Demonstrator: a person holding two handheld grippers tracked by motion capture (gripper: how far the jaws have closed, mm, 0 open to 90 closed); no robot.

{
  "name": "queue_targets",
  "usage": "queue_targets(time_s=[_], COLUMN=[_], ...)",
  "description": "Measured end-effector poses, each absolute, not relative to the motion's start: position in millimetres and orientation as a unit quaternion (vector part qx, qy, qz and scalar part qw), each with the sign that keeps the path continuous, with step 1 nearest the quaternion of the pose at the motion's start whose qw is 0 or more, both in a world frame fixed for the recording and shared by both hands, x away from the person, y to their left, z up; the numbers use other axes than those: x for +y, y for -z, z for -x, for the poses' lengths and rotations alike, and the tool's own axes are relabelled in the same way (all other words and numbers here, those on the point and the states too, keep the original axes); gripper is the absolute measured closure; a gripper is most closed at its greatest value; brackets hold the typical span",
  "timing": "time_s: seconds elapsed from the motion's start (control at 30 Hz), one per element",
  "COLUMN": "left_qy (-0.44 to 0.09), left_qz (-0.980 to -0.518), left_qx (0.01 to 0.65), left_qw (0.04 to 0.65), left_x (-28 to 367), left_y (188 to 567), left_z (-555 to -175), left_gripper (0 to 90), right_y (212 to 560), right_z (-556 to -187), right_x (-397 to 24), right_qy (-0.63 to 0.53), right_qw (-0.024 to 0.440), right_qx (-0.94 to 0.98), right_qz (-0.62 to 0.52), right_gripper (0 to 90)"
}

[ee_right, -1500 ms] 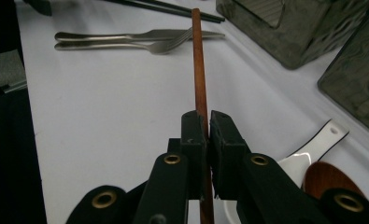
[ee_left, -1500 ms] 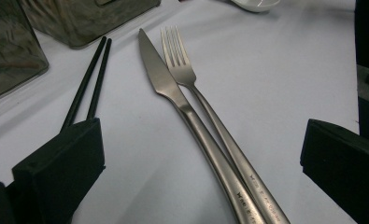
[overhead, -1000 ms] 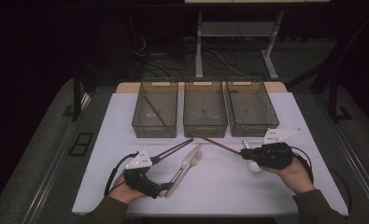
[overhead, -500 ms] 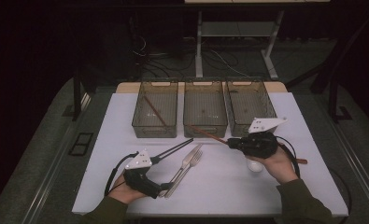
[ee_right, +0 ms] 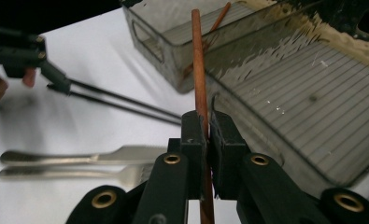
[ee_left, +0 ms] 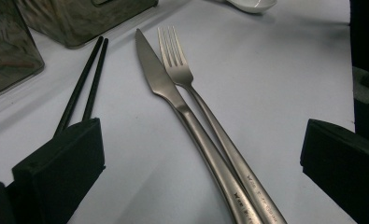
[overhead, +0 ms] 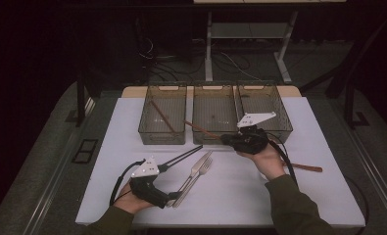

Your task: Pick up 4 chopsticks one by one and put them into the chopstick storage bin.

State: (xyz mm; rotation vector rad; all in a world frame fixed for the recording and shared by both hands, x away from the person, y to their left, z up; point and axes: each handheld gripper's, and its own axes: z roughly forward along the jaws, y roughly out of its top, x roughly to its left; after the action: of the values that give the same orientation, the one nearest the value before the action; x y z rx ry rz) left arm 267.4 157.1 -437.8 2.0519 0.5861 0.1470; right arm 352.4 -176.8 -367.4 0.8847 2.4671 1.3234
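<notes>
Chopstick (ee_right: pixel 199 60), brown: we clamp it in right gripper (ee_right: pixel 208 133), tip aimed at left bin (overhead: pixel 163 115); left gripper (ee_left: pixel 191 154) open.

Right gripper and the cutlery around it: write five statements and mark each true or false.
1. The right gripper is shut on a brown chopstick. True.
2. A knife and fork lie side by side on the white table. True.
3. The left tray is empty. False: it holds another brown chopstick.
4. The left gripper holds the fork. False: its jaws stand open on either side of the knife and fork handles.
5. A pair of black chopsticks lies on the table beside the knife. True.
</notes>
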Motion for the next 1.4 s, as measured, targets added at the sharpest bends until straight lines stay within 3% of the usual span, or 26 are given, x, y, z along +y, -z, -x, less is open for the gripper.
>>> queue_targets(time_s=[0.77,1.4], left_qy=[-0.056,-0.054], left_qz=[-0.837,-0.839], left_qx=[0.241,0.238], left_qw=[0.488,0.486], left_x=[157.8,157.3], left_y=[436.6,437.1], left_z=[-267.6,-268.7], left_gripper=[0.0,0.0], right_y=[347.5,360.2], right_z=[-420.1,-466.6], right_x=[-96.8,-31.7], right_qy=[-0.418,-0.388], right_qw=[0.116,0.121], right_qx=[0.840,0.843], right_qz=[-0.325,-0.354], right_gripper=[84.8,84.7])
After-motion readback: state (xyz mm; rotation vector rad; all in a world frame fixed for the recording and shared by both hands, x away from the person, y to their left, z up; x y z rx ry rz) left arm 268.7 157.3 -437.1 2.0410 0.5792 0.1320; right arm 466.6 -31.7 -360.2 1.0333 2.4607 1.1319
